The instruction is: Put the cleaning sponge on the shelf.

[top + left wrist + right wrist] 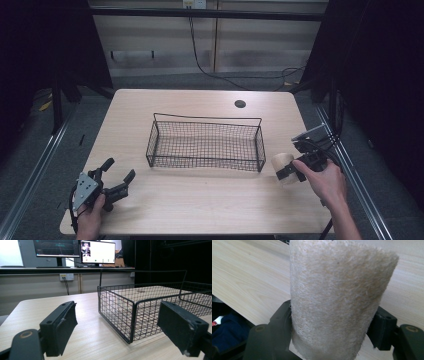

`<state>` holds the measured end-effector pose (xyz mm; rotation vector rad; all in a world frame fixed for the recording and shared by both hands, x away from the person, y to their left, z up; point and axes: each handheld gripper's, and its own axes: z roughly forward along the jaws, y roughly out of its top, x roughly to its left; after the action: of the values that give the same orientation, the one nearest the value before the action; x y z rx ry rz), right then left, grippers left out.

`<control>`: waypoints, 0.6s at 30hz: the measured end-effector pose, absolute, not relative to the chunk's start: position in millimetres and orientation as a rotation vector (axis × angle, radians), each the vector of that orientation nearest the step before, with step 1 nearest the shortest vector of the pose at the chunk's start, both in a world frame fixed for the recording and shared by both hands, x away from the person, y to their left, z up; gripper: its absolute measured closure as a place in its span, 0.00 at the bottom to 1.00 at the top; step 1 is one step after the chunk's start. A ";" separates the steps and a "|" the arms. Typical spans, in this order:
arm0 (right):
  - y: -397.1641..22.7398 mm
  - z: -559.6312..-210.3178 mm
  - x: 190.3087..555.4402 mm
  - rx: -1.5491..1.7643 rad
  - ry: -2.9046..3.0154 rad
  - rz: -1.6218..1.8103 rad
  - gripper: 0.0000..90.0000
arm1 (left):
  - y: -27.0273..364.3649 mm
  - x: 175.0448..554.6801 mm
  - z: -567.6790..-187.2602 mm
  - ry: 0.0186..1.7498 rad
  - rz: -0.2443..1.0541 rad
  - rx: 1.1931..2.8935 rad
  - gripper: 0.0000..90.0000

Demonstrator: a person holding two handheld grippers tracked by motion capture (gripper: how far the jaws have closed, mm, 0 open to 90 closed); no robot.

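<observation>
Left gripper [125, 327] with jaws wide apart above a wooden tabletop [95, 340], an empty black wire basket [120, 312] just ahead, monitors [77, 251] behind.

Wire basket [205, 145]: black mesh, rectangular, shallow, with a raised rail along its far side. Sits flat mid-table, long side toward me, nothing inside it. From my left gripper view its near corner [131, 322] stands just ahead, wood grain showing through the mesh.

Fuzzy roll [283, 167]: cream-beige, cylinder-shaped, fibrous nap all over. Just off the basket's right end, not touching it. Clamped between the jaws of my right tongs [290, 171], which press its sides [337, 302], its top end angled toward the basket.
</observation>
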<state>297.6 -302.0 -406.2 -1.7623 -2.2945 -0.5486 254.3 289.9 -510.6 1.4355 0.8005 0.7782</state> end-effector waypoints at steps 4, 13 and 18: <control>-299.6 -401.7 297.2 -1.752 -2.303 -0.571 0.35 | 289.9 254.3 -510.6 0.801 0.778 1.436 0.17; -296.6 -391.0 300.2 -1.747 -2.290 -0.618 0.35 | 289.9 254.3 -510.6 0.800 0.778 1.436 0.17; -297.3 -387.3 301.5 -1.749 -2.283 -0.648 0.35 | 289.9 254.3 -510.6 0.800 0.778 1.436 0.17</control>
<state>301.5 -297.3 -387.3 -1.7490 -2.2831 -0.6479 254.3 289.9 -510.6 1.4358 0.8004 0.7782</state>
